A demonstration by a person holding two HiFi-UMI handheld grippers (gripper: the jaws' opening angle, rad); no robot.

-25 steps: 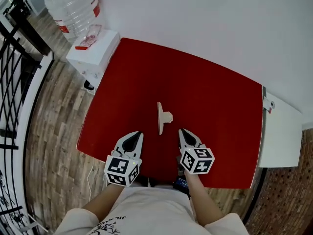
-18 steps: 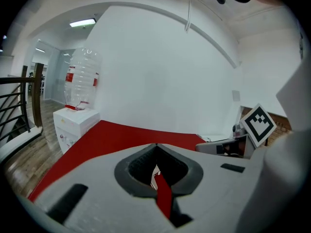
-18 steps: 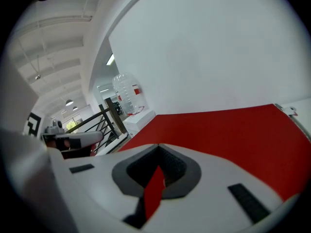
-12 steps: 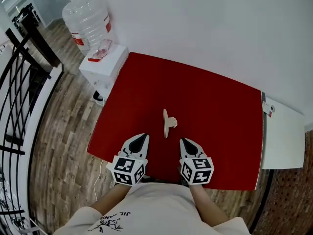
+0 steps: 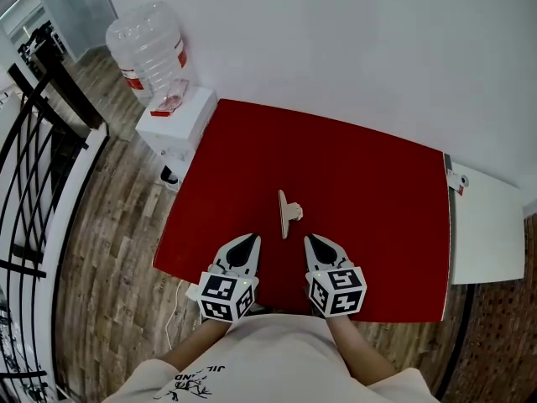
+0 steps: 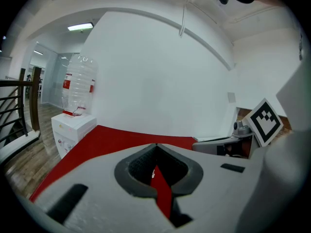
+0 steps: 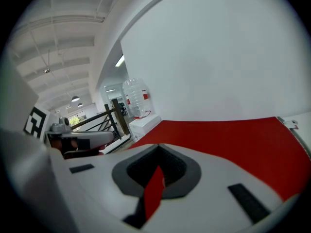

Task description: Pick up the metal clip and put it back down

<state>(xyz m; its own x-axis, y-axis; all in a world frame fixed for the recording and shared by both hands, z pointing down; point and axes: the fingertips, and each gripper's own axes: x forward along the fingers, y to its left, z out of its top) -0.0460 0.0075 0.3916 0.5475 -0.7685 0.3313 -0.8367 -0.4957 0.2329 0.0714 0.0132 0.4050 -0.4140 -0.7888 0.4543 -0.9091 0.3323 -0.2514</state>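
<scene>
at the far left a black railing point(image 5: 33, 166) stands over the wood floor point(image 5: 109, 225). beside it, by the table's far left corner, a white dispenser point(image 5: 172, 120) carries a clear water bottle point(image 5: 151, 44). the red table point(image 5: 377, 200) fills the middle, its far edge along the white wall point(image 5: 336, 40).

the left gripper point(image 5: 249, 242) hangs over the near part of the table and points away from the person. in the left gripper view its jaws are closed tip to tip with nothing caught in them. only a sliver of red tabletop shows through the slit behind the tips.

the metal clip point(image 5: 287, 213) lies flat on the table just beyond the two grippers, between their lines, touching neither. its long axis runs from the person toward the wall, a pale straight bar. its short tab juts out to the right.

the right gripper point(image 5: 311, 242) sits just right of the clip's near end, also pointing away. its jaws are pressed together and empty in the right gripper view. further right a white side table point(image 5: 491, 225) stands against the red one.
</scene>
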